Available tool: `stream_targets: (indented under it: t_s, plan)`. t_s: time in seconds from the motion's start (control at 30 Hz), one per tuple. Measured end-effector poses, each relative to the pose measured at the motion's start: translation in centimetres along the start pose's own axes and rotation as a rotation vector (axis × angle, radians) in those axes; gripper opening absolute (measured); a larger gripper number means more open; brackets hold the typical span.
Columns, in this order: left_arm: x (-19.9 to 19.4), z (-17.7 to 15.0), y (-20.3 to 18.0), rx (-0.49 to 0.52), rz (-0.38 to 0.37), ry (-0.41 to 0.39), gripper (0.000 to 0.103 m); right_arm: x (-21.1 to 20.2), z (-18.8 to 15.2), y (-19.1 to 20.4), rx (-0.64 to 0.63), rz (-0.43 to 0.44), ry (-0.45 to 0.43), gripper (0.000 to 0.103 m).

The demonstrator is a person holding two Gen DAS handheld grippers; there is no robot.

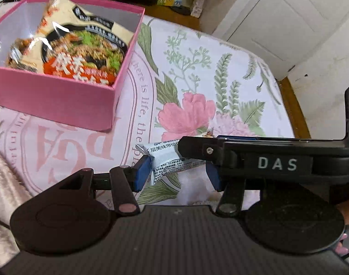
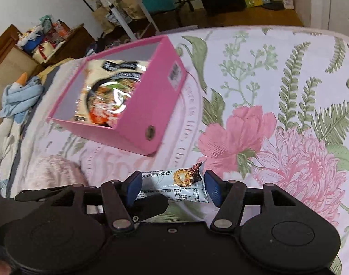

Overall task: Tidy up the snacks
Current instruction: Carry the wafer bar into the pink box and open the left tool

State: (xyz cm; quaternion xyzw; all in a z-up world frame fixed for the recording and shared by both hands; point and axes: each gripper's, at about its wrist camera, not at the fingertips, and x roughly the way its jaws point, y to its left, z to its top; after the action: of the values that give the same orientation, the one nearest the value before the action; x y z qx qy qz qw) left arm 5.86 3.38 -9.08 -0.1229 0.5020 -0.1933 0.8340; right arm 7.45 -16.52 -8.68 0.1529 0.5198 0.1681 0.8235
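Down at the frame bottom, our left gripper (image 1: 177,171) fingers pinch the snack bar (image 1: 172,160); right gripper (image 2: 172,189) fingers sit spread around it. Handoff step, next drop into pink box (image 1: 59,100) upper left.

"DAS" on right tongs (image 1: 277,163); "is life, the" on bedsheet (image 1: 143,105).
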Motion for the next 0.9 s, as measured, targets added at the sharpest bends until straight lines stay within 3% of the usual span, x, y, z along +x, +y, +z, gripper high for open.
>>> stream_targets:
  t_s: [0.27, 0.47, 0.53, 0.9]
  plan:
    - [-4.8, 1.9, 1.3, 0.006, -0.035, -0.051, 0.052, -3.2, 1.4, 3.2, -0.023, 0.072, -0.072, 0.066]
    - [-8.0, 4.4, 4.1, 0.000, -0.017, -0.122, 0.052, -3.0, 3.9, 5.3, -0.033, 0.145, -0.113, 0.043]
    - [-8.7, 5.5, 5.3, -0.009, -0.005, -0.143, 0.052, -2.3, 5.0, 6.1, -0.044, 0.168, -0.123, 0.035]
    - [-7.6, 12.2, 14.4, -0.105, 0.112, -0.141, 0.052, 5.9, 11.3, 11.1, -0.075, 0.273, -0.064, 0.033]
